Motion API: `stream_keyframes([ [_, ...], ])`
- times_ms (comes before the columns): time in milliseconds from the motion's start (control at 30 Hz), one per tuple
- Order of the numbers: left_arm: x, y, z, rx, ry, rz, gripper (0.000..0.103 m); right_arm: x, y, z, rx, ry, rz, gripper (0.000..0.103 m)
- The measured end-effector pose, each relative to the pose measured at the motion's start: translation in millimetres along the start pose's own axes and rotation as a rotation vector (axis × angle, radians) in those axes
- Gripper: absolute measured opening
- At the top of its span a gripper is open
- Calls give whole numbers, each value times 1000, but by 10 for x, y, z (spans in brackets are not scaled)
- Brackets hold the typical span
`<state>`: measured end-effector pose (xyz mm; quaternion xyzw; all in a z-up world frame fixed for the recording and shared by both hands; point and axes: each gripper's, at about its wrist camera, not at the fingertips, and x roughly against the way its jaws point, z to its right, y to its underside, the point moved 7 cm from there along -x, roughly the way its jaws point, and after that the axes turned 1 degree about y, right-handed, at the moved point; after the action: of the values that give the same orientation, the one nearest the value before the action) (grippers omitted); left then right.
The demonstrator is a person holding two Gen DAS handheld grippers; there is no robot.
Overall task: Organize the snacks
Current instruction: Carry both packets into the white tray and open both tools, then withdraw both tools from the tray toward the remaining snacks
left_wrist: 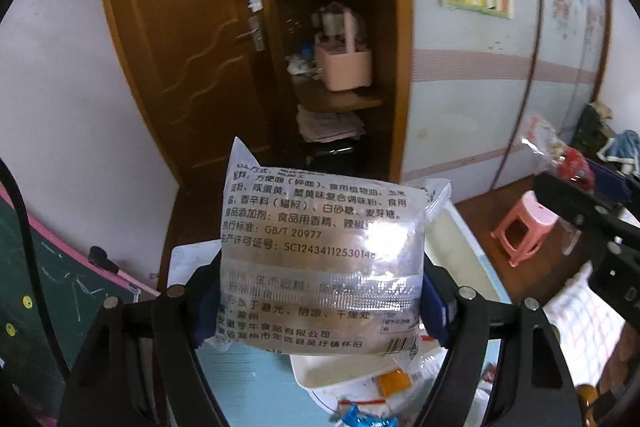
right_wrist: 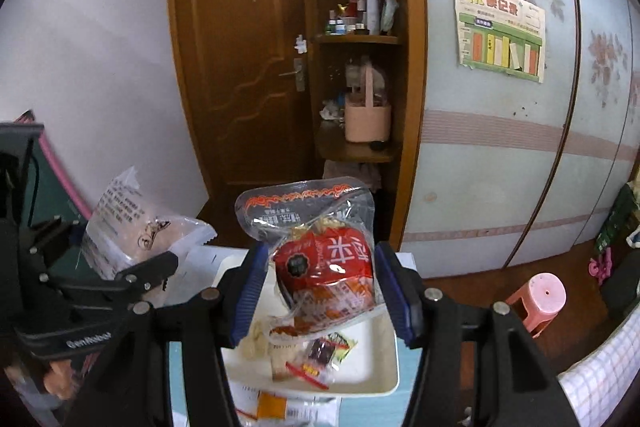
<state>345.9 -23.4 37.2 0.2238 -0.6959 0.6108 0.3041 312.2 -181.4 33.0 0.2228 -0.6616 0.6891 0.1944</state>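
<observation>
Snack packets are up in the air, one in each claw. The left claw [left_wrist: 320, 303] is clamped on a clear packet [left_wrist: 320, 259] with printed text; the right claw [right_wrist: 320, 291] is clamped on a red packet [right_wrist: 324, 259]. Below lies a white tray [right_wrist: 376, 367] holding small snacks, on the counter [right_wrist: 408, 383]. Beyond stand a pink stool [right_wrist: 540, 299] and a brown door [right_wrist: 240, 67].

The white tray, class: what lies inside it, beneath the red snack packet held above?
In the white tray lie several small wrapped snacks and a pale one. The red snack packet, gripped in the right gripper, covers the tray's far part, so anything there is hidden.
</observation>
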Motion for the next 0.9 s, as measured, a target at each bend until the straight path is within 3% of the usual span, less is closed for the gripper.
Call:
stream_keyframes([
  [267,-780,151,-32,-5,-77,-105,79,-630,299,68,-37,9,-148,56],
  [567,-1159,511,125,-61,-13,-240,90,-1052,758,49,-30,-11,-286,62],
  [700,-1095,549,136,-88,-43,-211,99,-968,806,24,-15,-1,-246,81],
  [900,-987,611,30,-23,-7,-227,102,-797,819,9,-12,-11,-224,86],
])
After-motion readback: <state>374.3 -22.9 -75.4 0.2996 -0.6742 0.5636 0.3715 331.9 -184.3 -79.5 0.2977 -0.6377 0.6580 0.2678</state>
